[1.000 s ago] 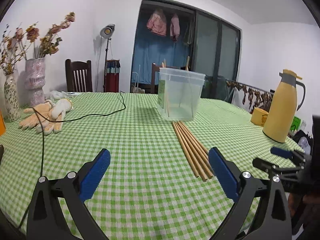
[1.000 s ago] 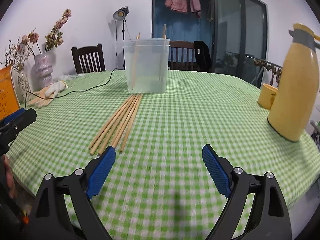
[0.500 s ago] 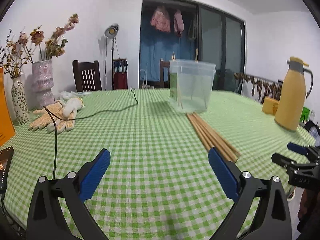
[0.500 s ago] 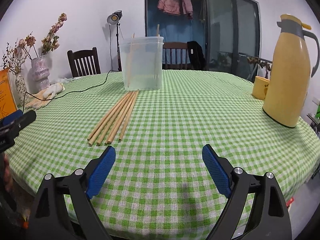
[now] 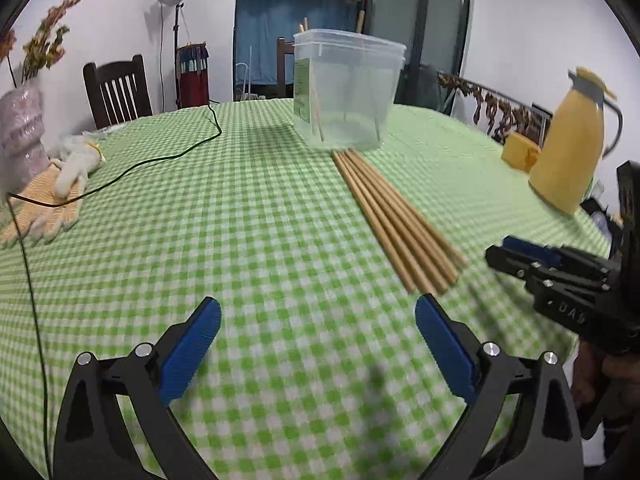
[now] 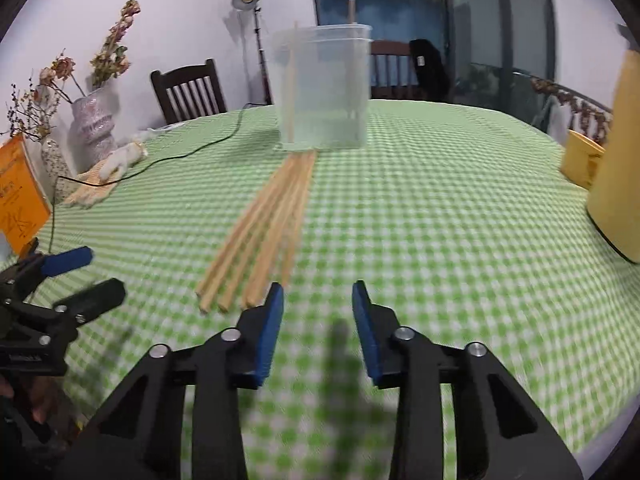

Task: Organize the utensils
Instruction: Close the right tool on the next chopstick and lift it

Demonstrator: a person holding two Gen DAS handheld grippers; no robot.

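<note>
Several wooden chopsticks (image 5: 394, 218) lie side by side on the green checked tablecloth (image 5: 240, 216), pointing at a clear plastic tub (image 5: 346, 94) that holds two upright sticks. They also show in the right wrist view (image 6: 266, 228), in front of the tub (image 6: 322, 88). My left gripper (image 5: 318, 320) is open and empty, just left of the sticks' near ends. My right gripper (image 6: 318, 304) is empty, its jaws partly closed with a narrow gap, just behind the near ends. The right gripper also shows in the left wrist view (image 5: 560, 272), and the left gripper in the right wrist view (image 6: 76, 276).
A yellow thermos (image 5: 572, 148) and a yellow cup (image 5: 520, 152) stand at the right. Work gloves (image 5: 56, 188), a black cable (image 5: 132, 168) and vases with dried flowers (image 6: 94, 124) are at the left. An orange box (image 6: 18, 196) stands at the left edge. Chairs stand behind the table.
Both grippers have moved forward over the table toward the chopsticks' near ends. The right gripper's jaws have narrowed from wide open. The left gripper's jaws stay wide.
</note>
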